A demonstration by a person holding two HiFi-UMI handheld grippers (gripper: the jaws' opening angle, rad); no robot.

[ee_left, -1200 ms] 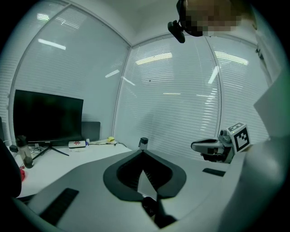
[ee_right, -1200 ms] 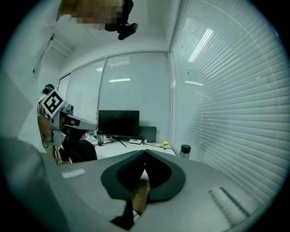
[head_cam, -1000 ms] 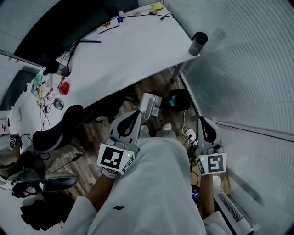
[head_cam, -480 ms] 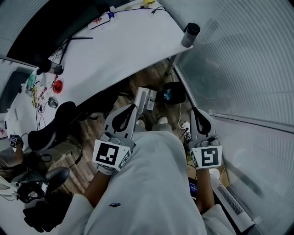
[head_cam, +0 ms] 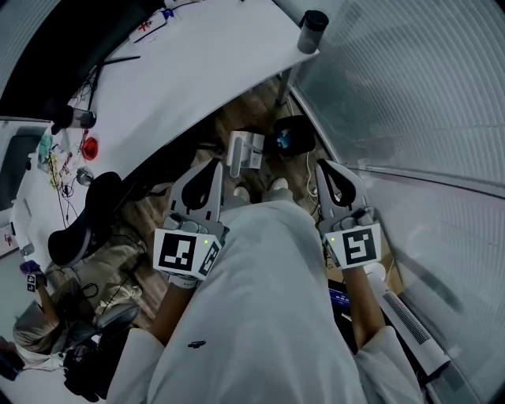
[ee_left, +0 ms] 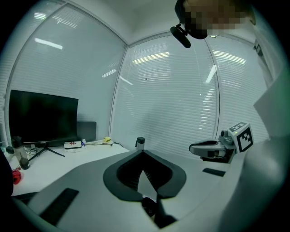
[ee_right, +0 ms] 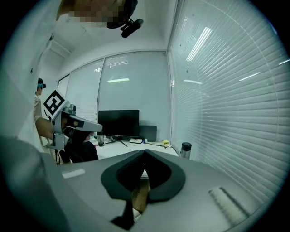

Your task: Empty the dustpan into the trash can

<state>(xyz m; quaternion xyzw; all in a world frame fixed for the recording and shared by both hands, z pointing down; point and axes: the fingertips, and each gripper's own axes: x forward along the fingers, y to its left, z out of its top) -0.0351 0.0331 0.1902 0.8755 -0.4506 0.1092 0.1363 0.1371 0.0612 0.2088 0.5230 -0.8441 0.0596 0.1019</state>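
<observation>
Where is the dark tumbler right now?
The dark tumbler stands on the white desk at its corner next to the window blinds, at the top of the head view.

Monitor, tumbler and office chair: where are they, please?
monitor (ee_left: 43,118), left gripper view, middle of its dark screen.
tumbler (head_cam: 311,33), head view, its grey side below the lid.
office chair (head_cam: 83,222), head view, its black cushion.

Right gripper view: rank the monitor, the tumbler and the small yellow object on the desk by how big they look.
1. monitor
2. tumbler, nearer the camera, which flatters it
3. small yellow object, clearly smallest
</observation>
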